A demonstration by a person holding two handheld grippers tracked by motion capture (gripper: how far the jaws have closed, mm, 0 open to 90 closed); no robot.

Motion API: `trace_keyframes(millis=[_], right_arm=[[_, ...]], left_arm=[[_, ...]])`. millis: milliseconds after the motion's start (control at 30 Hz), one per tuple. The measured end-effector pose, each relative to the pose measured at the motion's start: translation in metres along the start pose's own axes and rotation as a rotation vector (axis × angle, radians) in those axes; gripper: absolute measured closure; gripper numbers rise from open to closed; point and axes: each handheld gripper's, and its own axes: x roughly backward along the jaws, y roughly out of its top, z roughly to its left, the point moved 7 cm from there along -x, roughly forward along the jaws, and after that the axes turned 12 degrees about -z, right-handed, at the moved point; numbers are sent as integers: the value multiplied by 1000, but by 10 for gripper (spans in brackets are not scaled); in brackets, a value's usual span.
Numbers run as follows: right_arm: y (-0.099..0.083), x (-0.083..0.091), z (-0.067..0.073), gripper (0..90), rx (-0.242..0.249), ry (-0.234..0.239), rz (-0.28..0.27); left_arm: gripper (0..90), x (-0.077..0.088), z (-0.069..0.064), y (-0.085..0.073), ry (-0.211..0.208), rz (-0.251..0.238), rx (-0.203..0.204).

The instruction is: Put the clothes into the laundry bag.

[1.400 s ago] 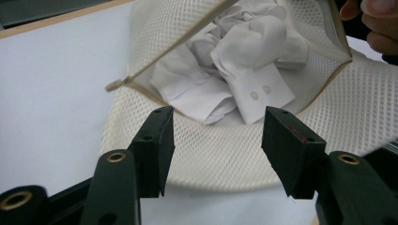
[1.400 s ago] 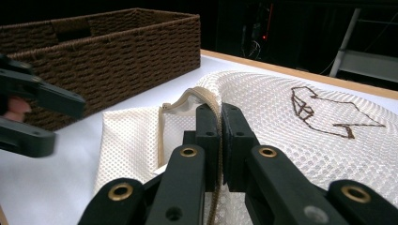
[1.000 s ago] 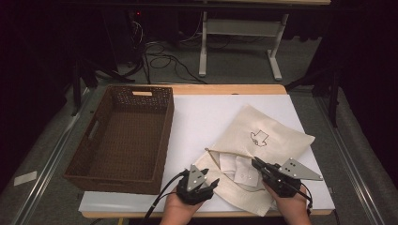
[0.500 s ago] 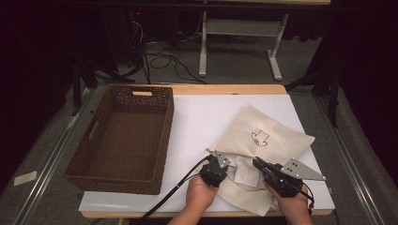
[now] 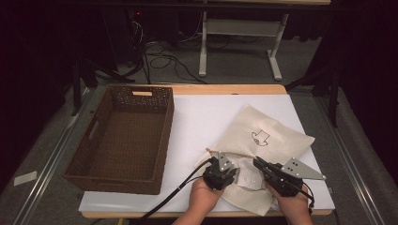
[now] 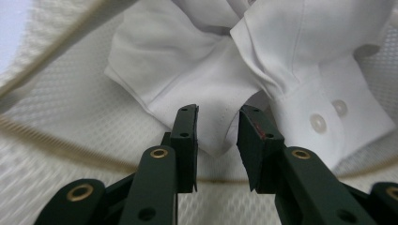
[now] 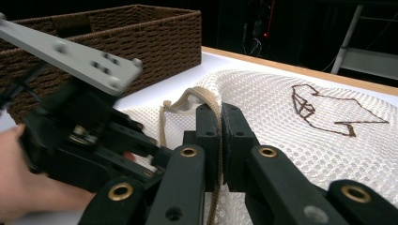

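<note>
Left gripper view puts a fold of the white shirt straight ahead between your left gripper fingers, parted and just reopened (not pinching). Your right gripper stays clenched on the mesh bag rim, holding its mouth up.

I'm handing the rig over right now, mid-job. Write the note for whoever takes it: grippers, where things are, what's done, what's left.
Right gripper: shut on the zipper edge of the mesh laundry bag, holding its mouth up.
Left gripper: jaws have just been opening; a fold of the white shirt lies between the pads, not pinched.
White shirt: at the bag's mouth, its buttoned cuff lying on the mesh.
Wicker basket: on the table's left side, nothing in it.
Done: bag mouth held open, shirt reached.
Left: probably regrip the shirt and move it; which way is unclear.
</note>
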Motion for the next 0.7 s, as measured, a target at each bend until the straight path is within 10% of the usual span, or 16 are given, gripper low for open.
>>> trace_keyframes(millis=[200,333,533,700], right_arm=[[0,-1,0,885,1,-2,1],[-1,-1,1,885,6,-1,5],[-1,-1,0,885,4,4,1],[-1,-1,-1,885,4,3,2]], left_arm=[[531,10,-15,-3,-60,-54,2],[431,-4,-25,-8,-100,7,28],[832,-19,-34,-2,-75,40,-32],[852,-34,-32,8,-17,15,-62]])
